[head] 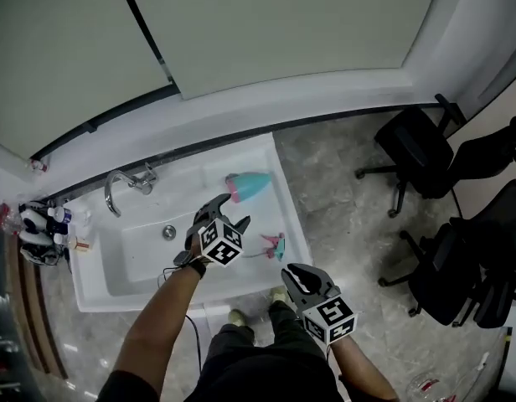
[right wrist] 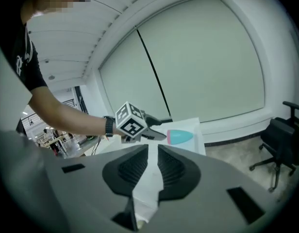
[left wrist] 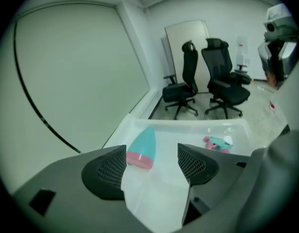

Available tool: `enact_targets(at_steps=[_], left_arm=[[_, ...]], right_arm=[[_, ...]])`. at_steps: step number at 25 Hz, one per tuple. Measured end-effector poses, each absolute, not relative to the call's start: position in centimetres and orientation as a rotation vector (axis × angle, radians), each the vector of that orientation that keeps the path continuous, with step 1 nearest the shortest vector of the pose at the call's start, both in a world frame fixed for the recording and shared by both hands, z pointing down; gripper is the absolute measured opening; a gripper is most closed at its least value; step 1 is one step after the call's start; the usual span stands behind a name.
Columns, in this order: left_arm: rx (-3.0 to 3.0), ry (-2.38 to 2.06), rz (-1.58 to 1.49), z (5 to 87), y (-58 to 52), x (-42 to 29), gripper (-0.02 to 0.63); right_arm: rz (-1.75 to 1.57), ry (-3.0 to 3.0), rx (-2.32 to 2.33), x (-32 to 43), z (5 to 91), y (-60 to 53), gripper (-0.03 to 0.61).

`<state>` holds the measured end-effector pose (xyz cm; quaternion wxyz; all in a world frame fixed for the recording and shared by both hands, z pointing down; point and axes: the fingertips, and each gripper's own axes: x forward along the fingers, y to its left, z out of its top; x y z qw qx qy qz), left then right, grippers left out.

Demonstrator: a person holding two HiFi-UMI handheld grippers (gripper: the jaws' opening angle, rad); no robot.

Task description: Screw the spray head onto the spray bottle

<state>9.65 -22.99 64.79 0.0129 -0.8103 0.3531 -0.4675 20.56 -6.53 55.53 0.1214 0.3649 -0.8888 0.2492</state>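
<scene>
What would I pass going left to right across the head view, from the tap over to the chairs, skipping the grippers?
Tap → drain → bottle → spray head → chairs

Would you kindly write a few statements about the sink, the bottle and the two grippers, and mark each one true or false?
1. The spray bottle lies on its side in the sink. True.
2. The spray head is already screwed onto the spray bottle. False: it lies apart from the bottle, elsewhere in the sink.
3. The left gripper is open above the sink and grips nothing. True.
4. The right gripper holds the spray head. False: nothing is between its jaws, and it is outside the sink, near the person's body.
</scene>
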Motion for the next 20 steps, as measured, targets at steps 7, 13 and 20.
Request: enact_targets(at_steps=[7,13,20], left_arm=[[-2.23,0.767,-1.809,72.5,-32.4,9.5,0.385],[-2.098,0.563,-2.025,77.7,-32.7,8.5,0.407],[-2.061,0.503,-2.004,77.5,-32.5,9.1,0.405]], right_arm=[[1.046,-2.282,0.997,20.4,67.4,-11.3,0.112],[1.203,-1.957,1.014,20.2,74.3,-13.4,0.133],[1.162,-1.791,1.045,19.7,76.6,-15.3,0.173]])
